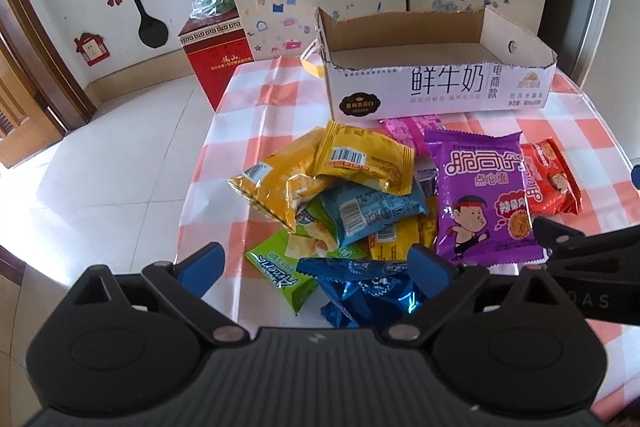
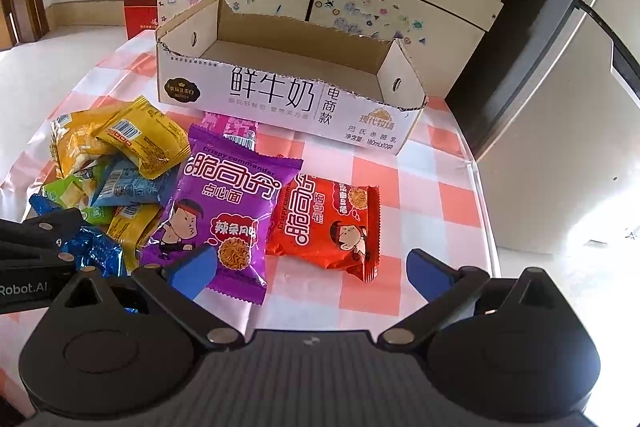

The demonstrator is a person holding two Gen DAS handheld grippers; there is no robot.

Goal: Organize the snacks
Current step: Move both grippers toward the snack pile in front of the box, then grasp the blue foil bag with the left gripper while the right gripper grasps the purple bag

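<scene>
One cardboard box [image 2: 280,95], empty, on desk [image 2: 420,187]. One purple packet [image 2: 224,203], one red packet [image 2: 328,223]. Left gripper [image 1: 316,267] and right gripper [image 2: 312,267]: fingers spread, released.

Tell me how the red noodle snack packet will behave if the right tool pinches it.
The red noodle snack packet looks puffed and glossy, so it probably is light and may slip. Its crimped edges look floppy, and the printed noodle block suggests brittle contents, so a hard pinch might crush it.
</scene>
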